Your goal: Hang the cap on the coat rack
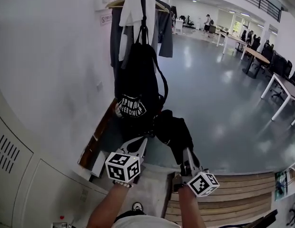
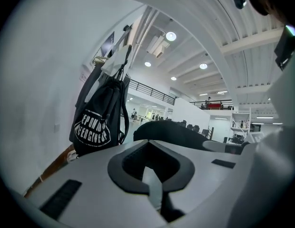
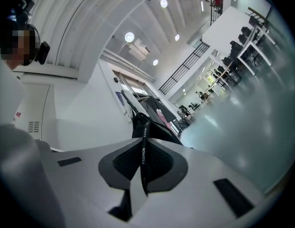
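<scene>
The cap (image 1: 173,132) is not yet hanging on the rack (image 1: 143,4). It is sitting low in the centre of the head view, a dark bundle just right of the bag (image 1: 138,80) that is dangling from the rack at top centre. The right claw (image 1: 185,152) is gripping it, with its jaws pressed together on a thin black strap of the cap (lettering is running along it in the right gripper view). The left claw (image 1: 141,142) is pointing up beside the bag, jaws drawn together with nothing showing between them. As I judge it, the pick-up is done, and raising the cap to a hook and letting go are remaining. Coats are crowding the rack's top, and no free hook is showing.
</scene>
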`<state>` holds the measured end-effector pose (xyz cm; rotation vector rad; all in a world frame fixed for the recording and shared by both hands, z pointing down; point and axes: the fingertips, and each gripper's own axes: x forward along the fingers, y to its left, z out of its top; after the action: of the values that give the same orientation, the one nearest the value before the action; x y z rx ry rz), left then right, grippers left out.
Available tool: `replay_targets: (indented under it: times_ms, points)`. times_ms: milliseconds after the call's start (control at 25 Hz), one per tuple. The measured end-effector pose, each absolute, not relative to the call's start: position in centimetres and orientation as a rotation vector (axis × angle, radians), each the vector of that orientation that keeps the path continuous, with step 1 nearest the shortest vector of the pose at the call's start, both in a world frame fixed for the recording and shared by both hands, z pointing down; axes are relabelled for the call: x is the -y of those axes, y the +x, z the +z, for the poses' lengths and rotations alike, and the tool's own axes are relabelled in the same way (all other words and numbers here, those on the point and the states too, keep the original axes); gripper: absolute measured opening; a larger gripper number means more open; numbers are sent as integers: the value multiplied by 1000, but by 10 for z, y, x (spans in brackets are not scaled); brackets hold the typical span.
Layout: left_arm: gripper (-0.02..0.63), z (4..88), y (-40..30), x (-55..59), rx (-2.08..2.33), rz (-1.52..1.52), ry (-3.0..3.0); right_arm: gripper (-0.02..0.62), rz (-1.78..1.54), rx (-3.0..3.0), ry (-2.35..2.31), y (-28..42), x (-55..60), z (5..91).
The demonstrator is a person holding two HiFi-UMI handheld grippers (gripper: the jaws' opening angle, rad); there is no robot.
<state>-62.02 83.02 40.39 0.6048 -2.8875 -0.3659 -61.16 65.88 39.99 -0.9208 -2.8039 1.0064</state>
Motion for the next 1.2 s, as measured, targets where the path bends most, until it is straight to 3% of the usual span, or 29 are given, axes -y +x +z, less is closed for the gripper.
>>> replay_targets:
  times_ms: [600,1200]
  points:
    - [5,377,-684,-869,2934,-350,657,17,1051,2911,-940,-673,-686,359]
    - [5,340,-813,-854,2988,-293,552,17,1120,2929,-1141,-827,-669,310]
